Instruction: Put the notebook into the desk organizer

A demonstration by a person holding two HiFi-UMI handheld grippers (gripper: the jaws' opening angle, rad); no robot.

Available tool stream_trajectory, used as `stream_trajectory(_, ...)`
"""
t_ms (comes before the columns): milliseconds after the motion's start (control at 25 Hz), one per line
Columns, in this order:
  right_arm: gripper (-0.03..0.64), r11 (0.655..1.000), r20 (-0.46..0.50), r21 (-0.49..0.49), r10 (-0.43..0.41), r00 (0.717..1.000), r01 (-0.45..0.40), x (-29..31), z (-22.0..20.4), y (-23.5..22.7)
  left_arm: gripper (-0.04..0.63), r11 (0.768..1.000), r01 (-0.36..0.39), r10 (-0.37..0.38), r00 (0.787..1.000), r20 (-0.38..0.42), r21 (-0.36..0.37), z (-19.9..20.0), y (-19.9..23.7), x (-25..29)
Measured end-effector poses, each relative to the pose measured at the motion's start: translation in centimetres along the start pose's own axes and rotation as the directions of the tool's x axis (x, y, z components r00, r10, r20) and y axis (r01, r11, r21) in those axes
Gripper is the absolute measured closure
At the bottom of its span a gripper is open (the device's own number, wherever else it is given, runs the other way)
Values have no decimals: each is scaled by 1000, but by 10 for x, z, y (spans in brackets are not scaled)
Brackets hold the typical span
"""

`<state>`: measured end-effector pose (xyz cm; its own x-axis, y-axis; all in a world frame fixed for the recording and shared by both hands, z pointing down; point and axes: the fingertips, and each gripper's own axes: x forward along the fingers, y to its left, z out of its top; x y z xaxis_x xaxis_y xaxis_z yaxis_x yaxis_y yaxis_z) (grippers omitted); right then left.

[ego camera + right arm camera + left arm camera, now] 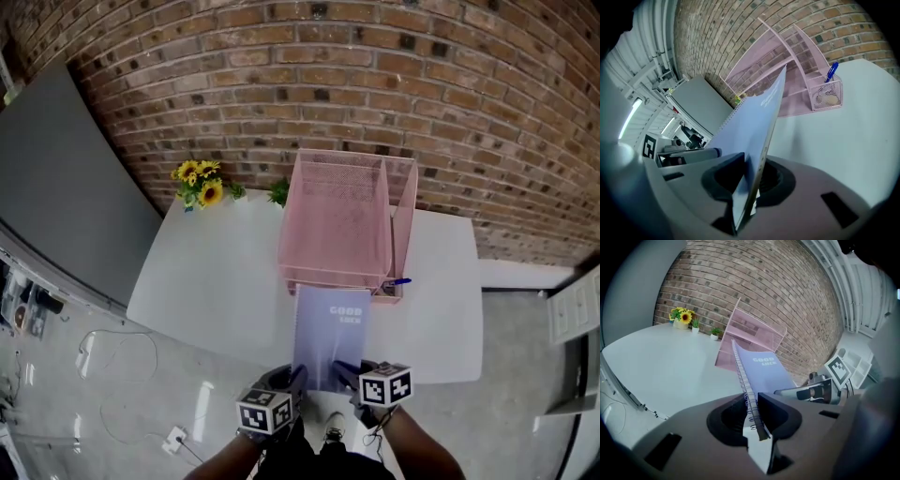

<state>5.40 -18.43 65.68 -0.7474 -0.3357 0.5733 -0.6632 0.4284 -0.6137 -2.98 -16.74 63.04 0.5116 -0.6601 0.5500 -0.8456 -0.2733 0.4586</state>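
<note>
A person's two forearms (412, 445) reach in side by side toward the pink mesh desk organizer (337, 225), each hand carrying tongs angled forward and downward at it. The left tongs (298, 379) are clamped on the spiral-bound edge of the pale blue notebook (330, 333) – the wire coil runs straight between the jaws – while the right tongs (349, 372) are closed on the opposite, open edge at the end nearest the person. The notebook is held flat, cover up, above the white worktop (216, 281) directly in front of the organizer, its far edge at the organizer's front lip; whether it touches cannot be told. A blue pen (400, 280) stands in the organizer's right-hand cup, sunflowers (199, 181) sit to the organizer's left, and a brick wall (422, 84) rises behind it
</note>
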Motion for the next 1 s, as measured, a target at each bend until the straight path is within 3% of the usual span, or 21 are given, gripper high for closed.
stream_trajectory(640, 548, 994, 4, 112, -19, 1000, 18, 34, 35, -26, 525, 999, 35, -35, 999, -37, -10, 33, 31, 38)
stream_trajectory(1000, 528, 993, 24, 118, -24, 999, 21, 50, 66, -38, 529, 998, 26, -27, 999, -26, -49, 57, 52, 60)
